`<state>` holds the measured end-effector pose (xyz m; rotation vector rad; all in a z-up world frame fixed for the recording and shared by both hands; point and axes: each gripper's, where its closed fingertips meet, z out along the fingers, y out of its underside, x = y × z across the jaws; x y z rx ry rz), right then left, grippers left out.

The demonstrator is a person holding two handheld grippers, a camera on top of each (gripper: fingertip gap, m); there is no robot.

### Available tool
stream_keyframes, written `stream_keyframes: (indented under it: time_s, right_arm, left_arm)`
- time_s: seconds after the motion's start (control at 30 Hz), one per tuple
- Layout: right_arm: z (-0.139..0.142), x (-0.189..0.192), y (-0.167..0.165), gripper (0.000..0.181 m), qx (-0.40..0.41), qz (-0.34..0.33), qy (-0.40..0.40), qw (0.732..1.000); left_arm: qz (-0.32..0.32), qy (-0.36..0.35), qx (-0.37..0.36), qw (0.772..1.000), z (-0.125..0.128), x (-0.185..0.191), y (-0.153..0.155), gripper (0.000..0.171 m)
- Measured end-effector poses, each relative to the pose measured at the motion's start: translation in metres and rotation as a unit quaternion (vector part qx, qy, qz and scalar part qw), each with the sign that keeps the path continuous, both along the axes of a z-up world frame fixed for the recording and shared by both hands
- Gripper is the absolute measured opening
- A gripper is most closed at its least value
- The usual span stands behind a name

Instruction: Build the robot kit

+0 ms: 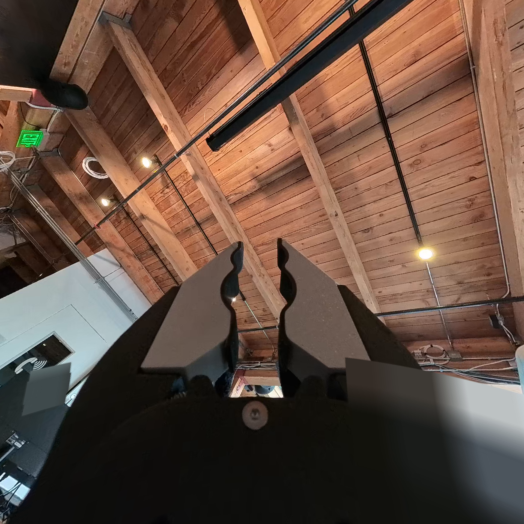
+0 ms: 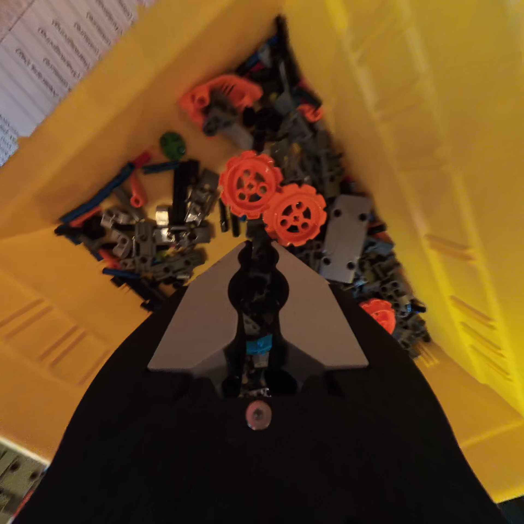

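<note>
The right gripper (image 2: 259, 249), low centre of its frame, reaches down into a yellow bin (image 2: 425, 141) with its fingers drawn together on a dark assembly of building pieces (image 2: 256, 297). That assembly's long axis runs straight up the frame to two orange toothed wheels (image 2: 251, 184) just past the tips. The left gripper (image 1: 260, 246) points at a wooden ceiling (image 1: 312, 170), fingers apart and empty. Motion blur hides whether the wheels belong to the held piece; probably they do.

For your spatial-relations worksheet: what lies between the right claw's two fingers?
In the right wrist view, the right claw is shut on a black building-toy assembly bearing two orange gear wheels, above the yellow bin.
</note>
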<state>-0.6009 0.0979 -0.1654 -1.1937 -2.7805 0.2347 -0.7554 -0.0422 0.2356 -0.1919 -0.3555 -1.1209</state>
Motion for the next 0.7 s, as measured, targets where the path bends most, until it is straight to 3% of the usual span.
stream_keyframes:
  time_s: [0.13, 0.33, 0.5, 0.6, 0.7]
  right_arm:
    - [0.009, -0.023, -0.002, 0.014, -0.004, -0.019, 0.043, 0.999]
    - [0.003, -0.027, -0.010, 0.016, -0.003, -0.010, 0.031, 0.999]
    - [-0.002, -0.020, -0.034, 0.000, -0.031, 0.020, 0.005, 0.999]
    - [-0.004, -0.010, -0.041, 0.005, -0.039, 0.042, -0.022, 0.998]
    - [-0.003, -0.020, -0.027, 0.013, 0.003, 0.036, 0.012, 0.999]
  left_arm:
    - [-0.001, 0.001, 0.000, 1.000, 0.000, 0.001, 0.001, 0.021]
    - [0.000, 0.000, 0.001, 1.000, 0.000, 0.000, 0.000, 0.021]
    - [-0.001, 0.003, 0.001, 1.000, 0.001, 0.002, 0.000, 0.021]
    - [-0.001, 0.003, 0.001, 1.000, 0.001, 0.002, 0.000, 0.021]
    - [-0.003, 0.004, 0.001, 1.000, 0.002, 0.003, 0.001, 0.020]
